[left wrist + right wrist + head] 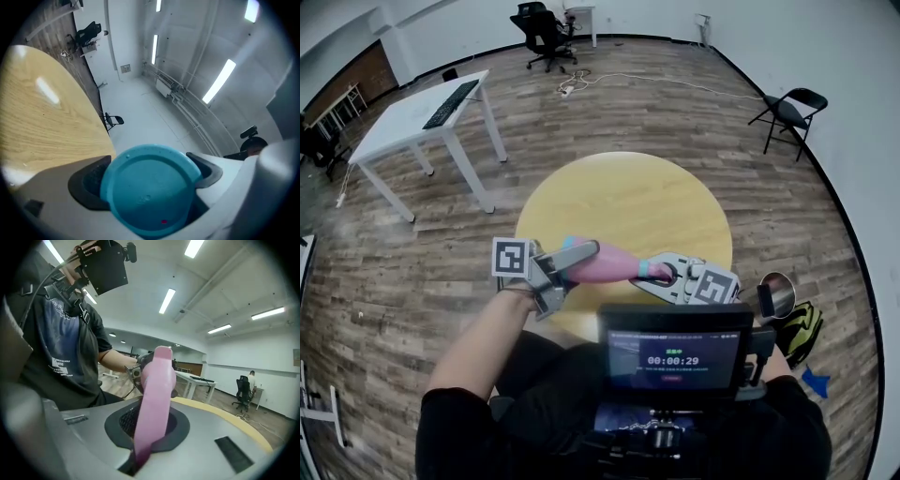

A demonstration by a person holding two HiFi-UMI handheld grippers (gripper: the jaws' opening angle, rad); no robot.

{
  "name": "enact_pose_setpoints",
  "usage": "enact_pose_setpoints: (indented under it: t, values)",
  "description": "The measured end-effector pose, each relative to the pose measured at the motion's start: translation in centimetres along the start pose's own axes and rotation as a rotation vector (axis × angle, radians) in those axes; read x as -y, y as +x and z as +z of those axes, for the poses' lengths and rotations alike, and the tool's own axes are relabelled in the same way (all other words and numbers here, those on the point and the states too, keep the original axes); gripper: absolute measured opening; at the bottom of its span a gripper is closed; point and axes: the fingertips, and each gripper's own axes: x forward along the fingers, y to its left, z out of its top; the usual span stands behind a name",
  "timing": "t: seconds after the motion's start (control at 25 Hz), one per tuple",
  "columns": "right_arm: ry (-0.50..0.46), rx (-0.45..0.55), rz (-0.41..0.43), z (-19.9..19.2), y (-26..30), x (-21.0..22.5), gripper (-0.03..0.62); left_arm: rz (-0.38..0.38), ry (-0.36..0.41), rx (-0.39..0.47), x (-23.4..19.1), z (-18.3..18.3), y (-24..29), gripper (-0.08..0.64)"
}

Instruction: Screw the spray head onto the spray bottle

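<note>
- Left claw (574, 270) is seen pressed shut on the round teal base (150, 187) of a pink bottle (607, 264); a dark pad is pressed against each side of the base.
- Right claw (667, 277) is seen pinching the bottle's narrow pink end (140, 446), just past a teal collar (649, 270).
- The bottle is held level between the two claws, in the air above the near edge of a round yellow table (628, 197).
- How the spray head sits cannot be made out.
- A bare forearm (487, 337) is seen behind the left claw, and a small screen (675, 359) is mounted below the right one.
- Farther off, on a wood floor (394, 262), a white desk (417, 122) with a keyboard (450, 103) is seen at left, a folding chair (787, 112) at right, and an office chair (544, 33) at the far wall.
</note>
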Motion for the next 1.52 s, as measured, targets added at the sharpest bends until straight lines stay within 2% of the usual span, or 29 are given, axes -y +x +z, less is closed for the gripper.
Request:
enact_pose_setpoints:
  t: [0.2,0.28,0.4,0.48,0.6,0.64,0.68,0.72,0.84,0.92,1.04,1.16,1.52]
  values:
    - [0.153,0.122,-0.008,1.3,0.2,0.3,0.040,-0.024,0.027,0.085,0.7,0.4,-0.8,0.525]
    - [0.148,0.125,-0.021,1.2,0.1,0.7,0.073,-0.028,0.020,0.116,0.5,0.4,-1.4,0.523]
    - [0.086,0.073,-0.056,-0.1,-0.6,1.7,0.130,-0.044,0.010,0.201,0.3,1.3,-3.6,0.523]
    - [0.121,0.089,-0.093,-0.6,-1.5,2.4,0.150,-0.044,0.015,0.277,0.2,2.1,-5.9,0.523]
    - [0.277,0.211,-0.176,-1.0,-4.9,4.4,0.150,-0.048,0.047,0.411,0.5,3.3,-8.7,0.523]
    - [0.336,0.269,-0.216,-1.1,-6.4,5.5,0.112,-0.051,0.062,0.458,0.7,3.6,-9.5,0.523]
    - [0.395,0.333,-0.263,-1.3,-8.1,6.6,0.042,-0.052,0.080,0.501,0.8,4.0,-10.3,0.523]
    - [0.449,0.397,-0.311,-1.6,-9.7,7.8,0.011,-0.050,0.100,0.538,0.9,4.4,-11.1,0.523]
    - [0.551,0.544,-0.433,-2.2,-13.1,10.7,0.011,-0.019,0.150,0.609,0.5,5.0,-13.3,0.523]
    - [0.585,0.612,-0.470,-2.4,-14.0,11.5,0.012,0.010,0.174,0.631,0.0,5.0,-14.4,0.523]
    - [0.619,0.675,-0.472,-2.2,-14.4,12.2,0.012,0.021,0.192,0.645,-0.1,5.3,-14.7,0.523]
    - [0.593,0.639,-0.504,-2.3,-14.0,12.5,0.012,0.022,0.195,0.644,-0.3,5.6,-14.7,0.523]
    - [0.583,0.614,-0.479,-2.6,-13.6,11.9,0.012,0.037,0.188,0.633,-0.7,4.8,-14.0,0.523]
